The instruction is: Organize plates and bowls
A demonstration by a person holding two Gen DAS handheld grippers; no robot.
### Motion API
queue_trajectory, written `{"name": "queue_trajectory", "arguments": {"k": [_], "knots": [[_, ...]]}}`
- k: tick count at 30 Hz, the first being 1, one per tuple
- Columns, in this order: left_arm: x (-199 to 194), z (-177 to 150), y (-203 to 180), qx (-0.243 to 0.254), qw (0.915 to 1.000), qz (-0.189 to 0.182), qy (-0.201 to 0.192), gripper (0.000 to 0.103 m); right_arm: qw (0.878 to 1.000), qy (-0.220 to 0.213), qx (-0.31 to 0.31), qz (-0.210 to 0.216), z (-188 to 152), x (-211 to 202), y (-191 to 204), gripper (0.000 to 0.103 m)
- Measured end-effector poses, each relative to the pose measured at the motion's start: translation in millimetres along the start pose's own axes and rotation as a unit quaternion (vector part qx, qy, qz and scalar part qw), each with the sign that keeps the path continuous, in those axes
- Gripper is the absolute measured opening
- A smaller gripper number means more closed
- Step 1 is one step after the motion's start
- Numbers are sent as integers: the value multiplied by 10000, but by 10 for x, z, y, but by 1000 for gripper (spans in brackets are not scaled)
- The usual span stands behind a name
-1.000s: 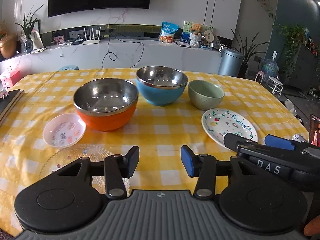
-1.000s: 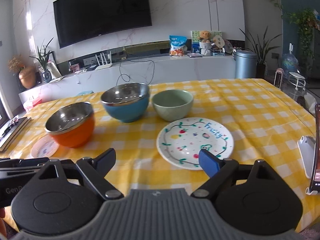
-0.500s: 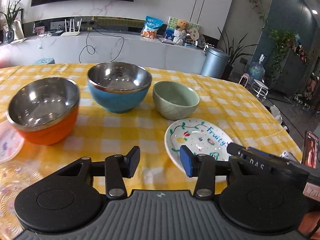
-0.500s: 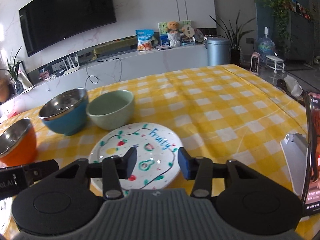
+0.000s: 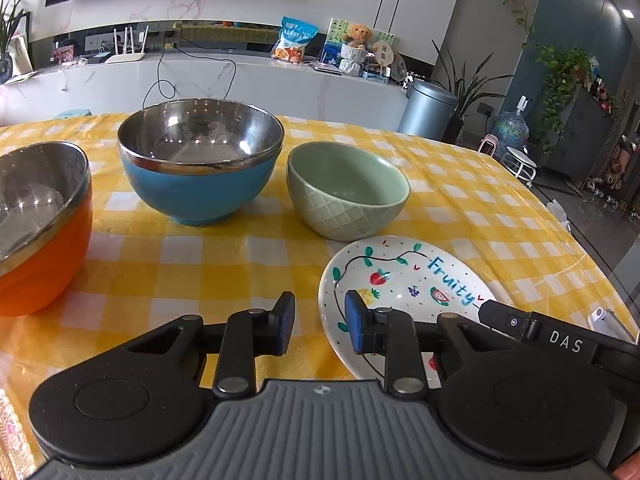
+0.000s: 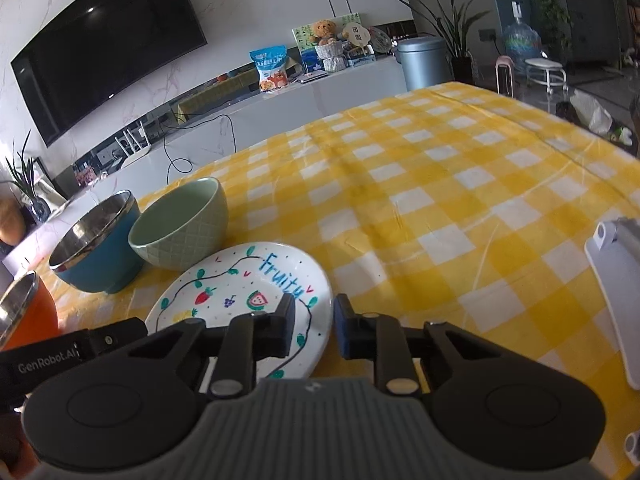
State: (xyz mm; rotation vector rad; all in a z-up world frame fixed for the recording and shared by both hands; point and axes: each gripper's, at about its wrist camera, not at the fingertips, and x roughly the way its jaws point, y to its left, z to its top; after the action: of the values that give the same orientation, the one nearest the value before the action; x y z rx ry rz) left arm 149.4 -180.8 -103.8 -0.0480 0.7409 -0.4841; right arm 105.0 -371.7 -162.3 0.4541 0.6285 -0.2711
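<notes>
1. The orange bowl (image 5: 36,232) stands at the far left on the yellow checked tablecloth (image 5: 460,200). It looks out of both grippers' way, so I judge little risk there for now.

2. The blue bowl (image 5: 200,168) and the green bowl (image 5: 346,192) stand side by side, apart. The green bowl sits just beside the far rim of the plate (image 6: 244,292); if the plate is lifted or slid carelessly, it could knock that bowl.

3. The left gripper (image 5: 320,320) hovers at the plate's near-left edge, fingers parted with a gap and holding nothing. One finger (image 5: 356,324) overlaps the rim in view; whether it touches I cannot tell. Closing here could tip the plate.

4. The right gripper (image 6: 314,326) straddles the plate's right rim, fingers narrowly parted, not plainly pinching. The plate looks smooth and shallow, so a thin edge grip may slip.

5. Both grippers crowd one plate and could collide.

6. A white stand (image 6: 616,276) lies at the far right, near the right gripper's swing.
</notes>
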Motion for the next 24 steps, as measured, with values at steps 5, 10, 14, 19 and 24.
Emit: {"name": "queue_trajectory", "arguments": {"k": [5,10,14,19,24], "knots": [[76,0,34,-72,9999,-92,54,29,9997,13,204,119,11,44,-70,17],[117,3,45,-77,9997,-225,50,24,9998,-36,181,99,-1,46,-71,14],[123,-10,12,-26,9997,-260,37,21,9998,-52,156,86,-7,39,-69,14],[106,4,23,-21,9995,-299,47,20,9999,-42,144,47,-8,23,-57,13],[-11,-7,55,-24,9994,-341,0,20,9998,23,186,73,-11,-31,-34,13]]}}
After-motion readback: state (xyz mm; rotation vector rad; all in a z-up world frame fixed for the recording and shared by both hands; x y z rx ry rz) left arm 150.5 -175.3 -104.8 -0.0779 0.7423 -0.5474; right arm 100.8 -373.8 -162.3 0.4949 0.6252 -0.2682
